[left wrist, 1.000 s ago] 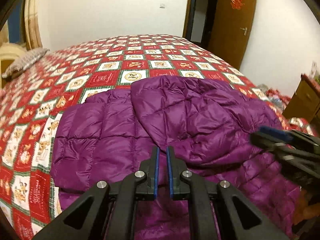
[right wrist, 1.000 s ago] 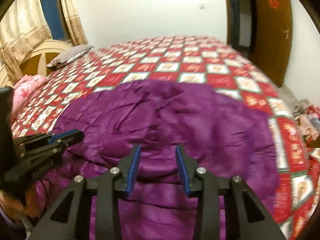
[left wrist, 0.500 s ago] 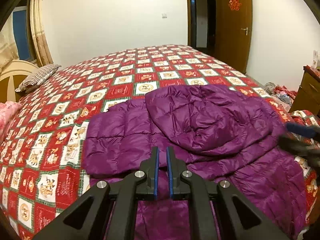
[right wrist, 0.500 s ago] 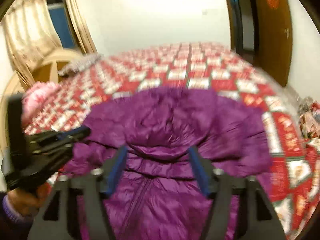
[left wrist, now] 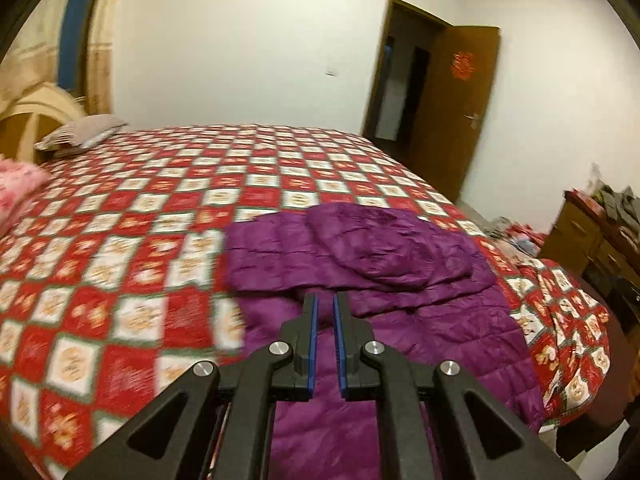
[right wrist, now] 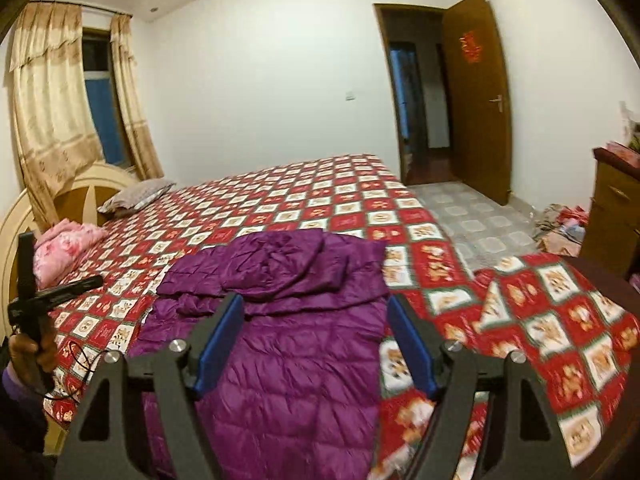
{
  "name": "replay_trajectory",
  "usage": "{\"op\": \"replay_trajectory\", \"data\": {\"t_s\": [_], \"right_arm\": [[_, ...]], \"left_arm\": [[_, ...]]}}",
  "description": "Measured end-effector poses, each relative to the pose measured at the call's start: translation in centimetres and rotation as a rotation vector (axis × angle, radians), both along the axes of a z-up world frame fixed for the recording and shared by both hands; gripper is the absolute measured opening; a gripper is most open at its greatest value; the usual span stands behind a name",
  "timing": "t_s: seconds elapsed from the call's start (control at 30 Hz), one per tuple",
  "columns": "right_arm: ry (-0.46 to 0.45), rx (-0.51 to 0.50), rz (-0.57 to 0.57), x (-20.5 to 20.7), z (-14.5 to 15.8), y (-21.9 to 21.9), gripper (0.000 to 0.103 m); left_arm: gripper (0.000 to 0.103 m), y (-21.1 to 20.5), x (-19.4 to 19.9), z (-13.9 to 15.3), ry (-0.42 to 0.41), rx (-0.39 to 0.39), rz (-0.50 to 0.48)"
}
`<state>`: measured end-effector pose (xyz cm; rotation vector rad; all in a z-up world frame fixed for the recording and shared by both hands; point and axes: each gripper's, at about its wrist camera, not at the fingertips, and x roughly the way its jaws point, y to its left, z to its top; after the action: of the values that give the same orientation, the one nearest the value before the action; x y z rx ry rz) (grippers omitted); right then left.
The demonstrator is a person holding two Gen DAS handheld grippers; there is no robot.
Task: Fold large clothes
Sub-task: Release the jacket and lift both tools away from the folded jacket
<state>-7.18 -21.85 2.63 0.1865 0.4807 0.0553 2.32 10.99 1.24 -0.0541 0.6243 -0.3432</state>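
With nothing between its nearly closed jaws, the left gripper (left wrist: 324,312) hangs above the near half of the purple down jacket (right wrist: 296,340), which runs lengthwise away on the bed (right wrist: 560,320), while the right gripper (right wrist: 316,340), wide and empty, straddles it.

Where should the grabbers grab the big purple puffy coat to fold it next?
Probably the purple coat by its near bottom hem, coming from the bed's near edge. Its top is already folded over and bunched, while the lower half lies long and flat.
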Motion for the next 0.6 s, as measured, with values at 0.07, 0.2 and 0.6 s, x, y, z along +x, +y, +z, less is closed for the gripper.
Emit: {"op": "replay_trajectory", "data": {"t_s": [0.07, 0.2, 0.6], "right_arm": [[0.01, 0.01, -0.012, -0.8, -0.3, -0.4, 0.077], [0.043, 0.003, -0.01, -2.4, -1.0, -0.3, 0.077], [0.147, 0.025, 0.021, -5.7, -4.6, 0.0, 0.077]], "left_arm": [[0.008, 2.2, -1.8, 0.4, -0.015, 0.024, 0.028], [0.009, 6.5, -5.3, 0.8, -0.028, 0.022, 0.047], [0.085, 14.3, -12.4, -0.2, -0.097, -0.034, 0.226]]}}
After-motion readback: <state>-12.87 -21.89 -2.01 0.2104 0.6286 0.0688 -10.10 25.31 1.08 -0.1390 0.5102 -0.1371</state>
